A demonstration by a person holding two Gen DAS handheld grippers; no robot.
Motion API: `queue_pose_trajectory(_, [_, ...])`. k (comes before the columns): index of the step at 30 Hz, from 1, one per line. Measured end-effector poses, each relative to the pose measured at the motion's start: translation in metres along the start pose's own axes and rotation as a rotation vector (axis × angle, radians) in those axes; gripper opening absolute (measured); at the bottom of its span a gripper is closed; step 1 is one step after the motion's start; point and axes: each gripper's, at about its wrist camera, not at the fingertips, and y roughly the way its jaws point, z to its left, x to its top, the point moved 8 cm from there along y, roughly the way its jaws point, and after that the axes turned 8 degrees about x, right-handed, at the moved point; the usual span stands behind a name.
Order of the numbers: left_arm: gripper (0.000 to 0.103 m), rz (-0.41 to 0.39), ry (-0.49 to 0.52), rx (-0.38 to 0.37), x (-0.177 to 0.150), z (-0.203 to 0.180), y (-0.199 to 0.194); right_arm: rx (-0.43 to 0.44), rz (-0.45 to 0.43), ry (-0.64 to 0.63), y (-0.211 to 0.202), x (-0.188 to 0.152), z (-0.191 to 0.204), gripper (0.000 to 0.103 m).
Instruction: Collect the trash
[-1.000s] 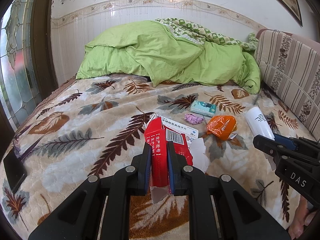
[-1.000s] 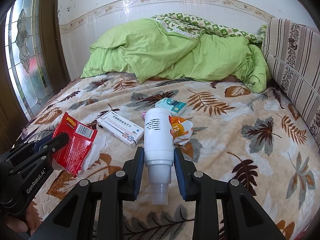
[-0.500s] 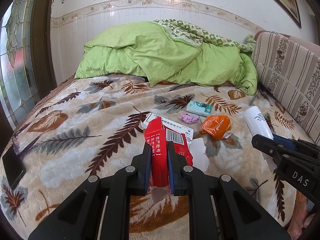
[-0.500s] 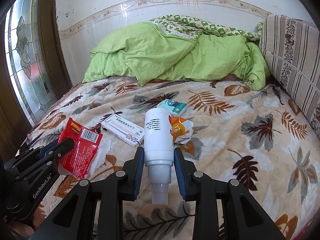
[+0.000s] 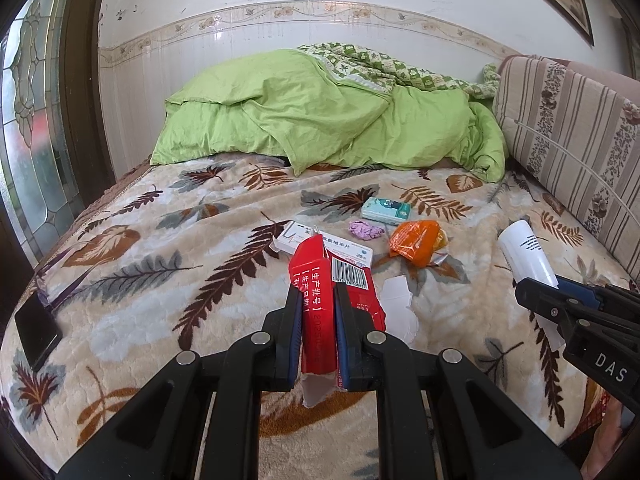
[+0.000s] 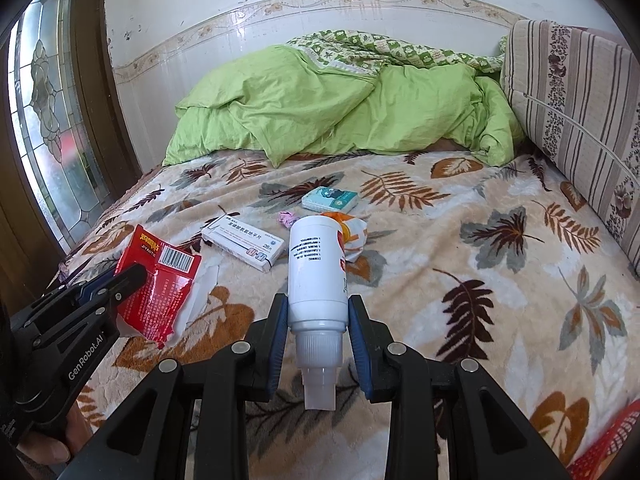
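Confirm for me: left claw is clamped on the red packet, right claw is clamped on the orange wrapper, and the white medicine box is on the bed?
Not quite. The right claw is clamped on the white bottle, as the right wrist view shows; the orange wrapper lies on the bed. The rest is right.

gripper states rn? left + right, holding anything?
Left gripper: closed on the flattened red foil snack wrapper, held above the bed.
Right gripper: closed on the white plastic bottle, cap end toward the camera.
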Motion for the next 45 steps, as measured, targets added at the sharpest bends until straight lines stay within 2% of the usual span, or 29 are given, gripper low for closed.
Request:
queue_pose_trajectory(6, [0.014,0.021,0.002,-0.034,-0.009,-0.009,-0.010,0.000,-0.004,-0.001,-0.010,-0.007,0.000,0.032])
queue_pose_trajectory(14, [0.014,0.026,0.010,-0.041,-0.015,-0.012,-0.021,0.007,-0.013,0.006,-0.021,-0.012,0.000,0.032])
queue_pose_trajectory(38, [0.014,0.037,0.004,-0.053,-0.017,-0.010,-0.021,0.022,-0.019,0.013,-0.034,-0.020,0.002,0.032])
queue_pose_trajectory(45, [0.014,0.039,0.010,-0.074,-0.020,-0.020,-0.025,0.042,-0.018,0.034,-0.047,-0.026,0.003,0.032])
